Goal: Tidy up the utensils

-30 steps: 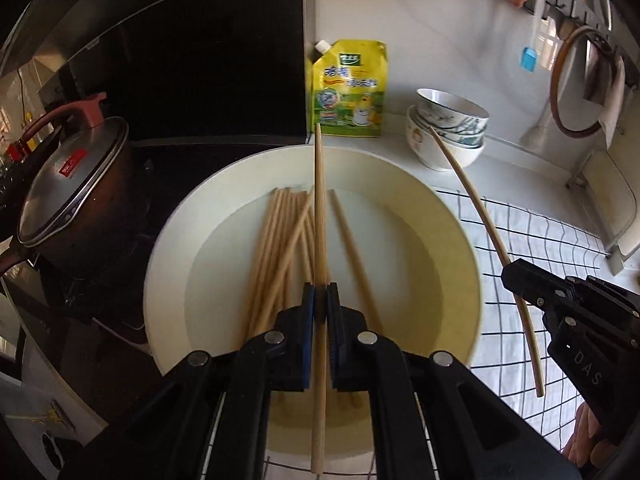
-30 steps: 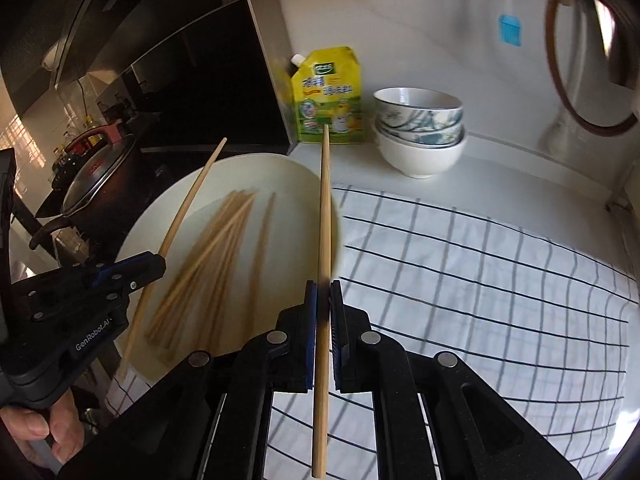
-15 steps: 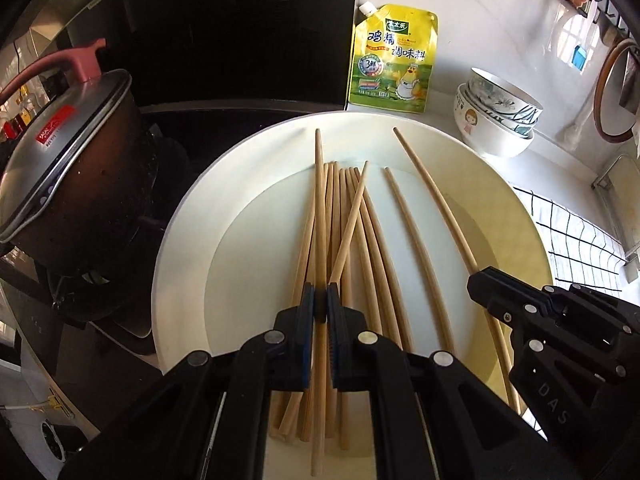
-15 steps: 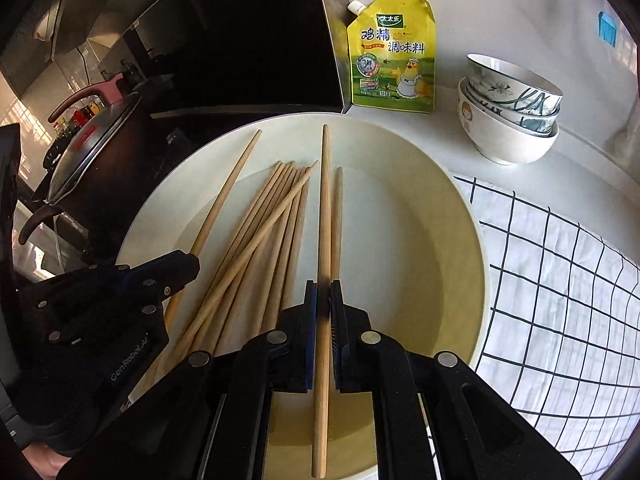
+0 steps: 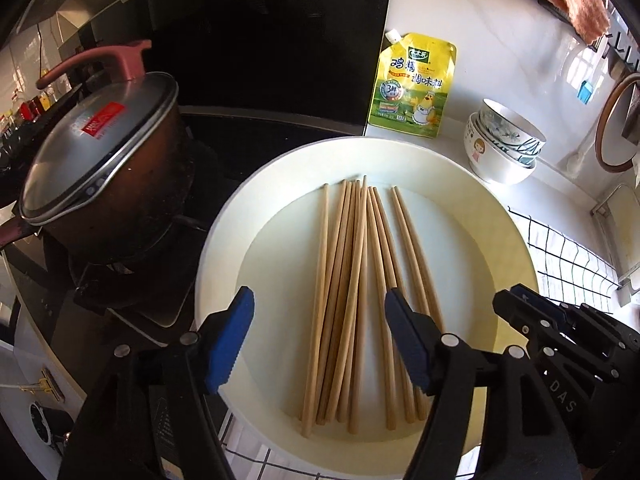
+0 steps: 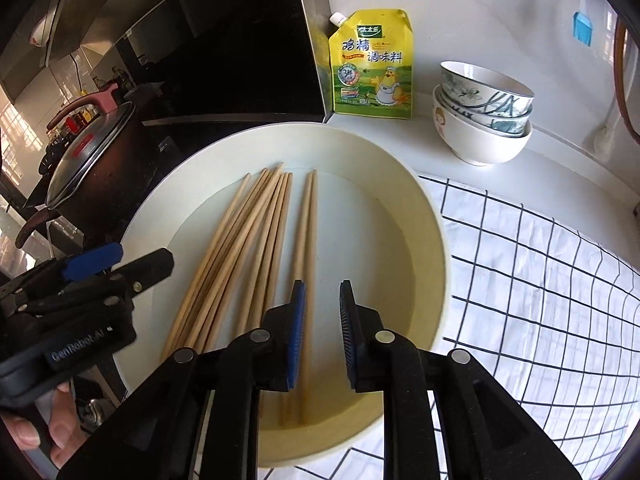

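Several wooden chopsticks [image 5: 352, 304] lie side by side in a wide cream plate [image 5: 500, 240]; they also show in the right wrist view [image 6: 256, 252], in the plate [image 6: 400, 216]. My left gripper [image 5: 320, 344] is wide open and empty, just above the near ends of the chopsticks. My right gripper [image 6: 322, 332] is open and empty above the plate's near side, over the two rightmost chopsticks [image 6: 306, 240]. Each gripper shows in the other's view: the right one at the lower right of the left wrist view [image 5: 560, 340], the left one at the left of the right wrist view [image 6: 80, 280].
A lidded dark pot [image 5: 100, 168] sits on the stove left of the plate. A yellow seasoning pouch [image 5: 412, 84] leans on the back wall. Stacked bowls [image 6: 484, 116] stand at the right rear. A white checked cloth [image 6: 540, 280] lies right of the plate.
Both grippers held one chopstick each, carried them over the plate, then opened. Both chopsticks now lie in the plate with the others.
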